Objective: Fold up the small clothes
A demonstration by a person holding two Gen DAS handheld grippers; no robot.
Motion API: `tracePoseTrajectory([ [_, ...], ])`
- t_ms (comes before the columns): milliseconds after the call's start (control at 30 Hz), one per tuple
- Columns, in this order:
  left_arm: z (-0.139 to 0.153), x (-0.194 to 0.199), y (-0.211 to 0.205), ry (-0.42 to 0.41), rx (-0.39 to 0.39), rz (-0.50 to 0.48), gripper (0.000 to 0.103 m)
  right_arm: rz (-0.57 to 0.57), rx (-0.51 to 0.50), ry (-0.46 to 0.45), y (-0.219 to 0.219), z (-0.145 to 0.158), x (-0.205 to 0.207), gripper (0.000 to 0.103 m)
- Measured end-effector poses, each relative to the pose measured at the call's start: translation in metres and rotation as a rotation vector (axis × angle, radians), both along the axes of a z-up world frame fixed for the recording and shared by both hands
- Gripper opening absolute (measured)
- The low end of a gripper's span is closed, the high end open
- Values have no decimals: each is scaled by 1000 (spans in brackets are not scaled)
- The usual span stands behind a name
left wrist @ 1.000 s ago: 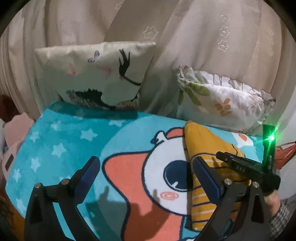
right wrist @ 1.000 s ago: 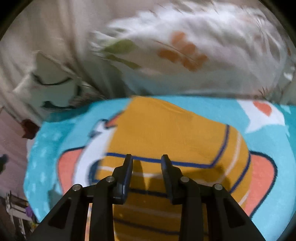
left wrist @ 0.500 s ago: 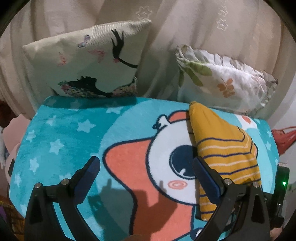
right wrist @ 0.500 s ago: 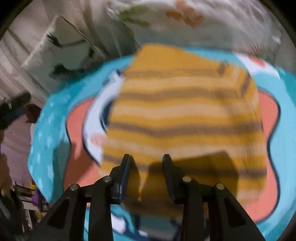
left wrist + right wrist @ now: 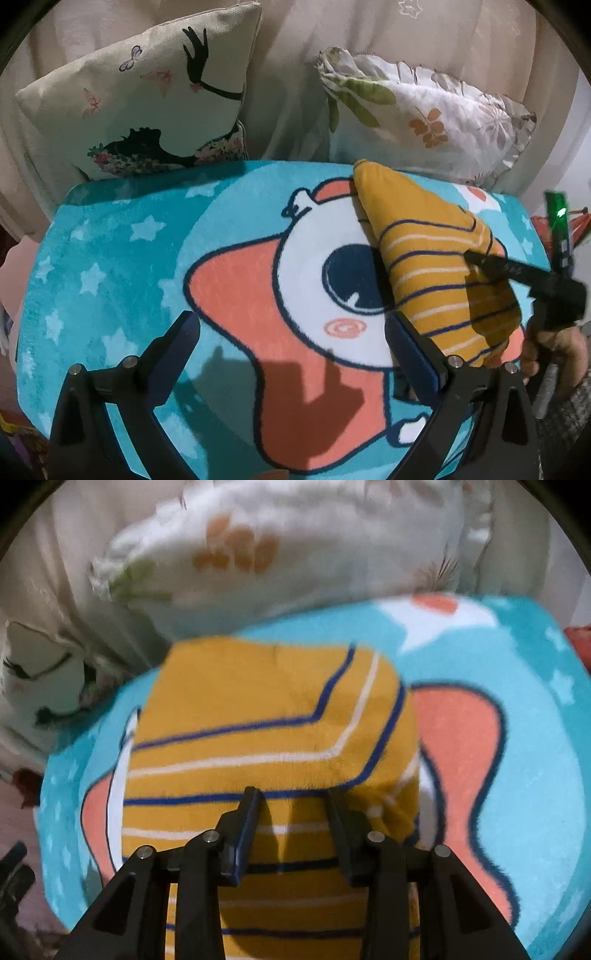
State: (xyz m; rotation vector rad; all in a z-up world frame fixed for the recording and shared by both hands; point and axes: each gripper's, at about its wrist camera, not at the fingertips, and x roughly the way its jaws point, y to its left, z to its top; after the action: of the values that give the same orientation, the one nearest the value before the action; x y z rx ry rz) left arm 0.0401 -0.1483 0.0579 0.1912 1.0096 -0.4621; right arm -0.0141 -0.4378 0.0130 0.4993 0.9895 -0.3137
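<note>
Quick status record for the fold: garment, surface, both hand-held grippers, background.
garment: yellow striped garment, folded over on itself, lying on the blanket
surface: turquoise cartoon blanket
left hand-held gripper: open wide, over bare blanket, nothing between its fingers
right hand-held gripper: jaws opening, over the garment, no fold visibly pinched
background: two pillows against a beige curtain

Left tool point(image 5: 291, 354) spread wide, right tool point(image 5: 293, 805) opening, nothing gripped
</note>
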Motion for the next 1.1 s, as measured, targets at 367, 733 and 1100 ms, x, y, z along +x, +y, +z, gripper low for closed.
tracePoseTrajectory([
  [367, -22, 3, -2, 89, 2, -28, 100, 45, -116, 33, 62, 13, -67, 52],
  [733, -30, -20, -31, 141, 22, -36, 100, 94, -176, 60, 64, 11, -100, 53],
  [1100, -30, -51, -65, 141, 48, 36, 100, 139, -178, 13, 22, 22, -114, 55],
])
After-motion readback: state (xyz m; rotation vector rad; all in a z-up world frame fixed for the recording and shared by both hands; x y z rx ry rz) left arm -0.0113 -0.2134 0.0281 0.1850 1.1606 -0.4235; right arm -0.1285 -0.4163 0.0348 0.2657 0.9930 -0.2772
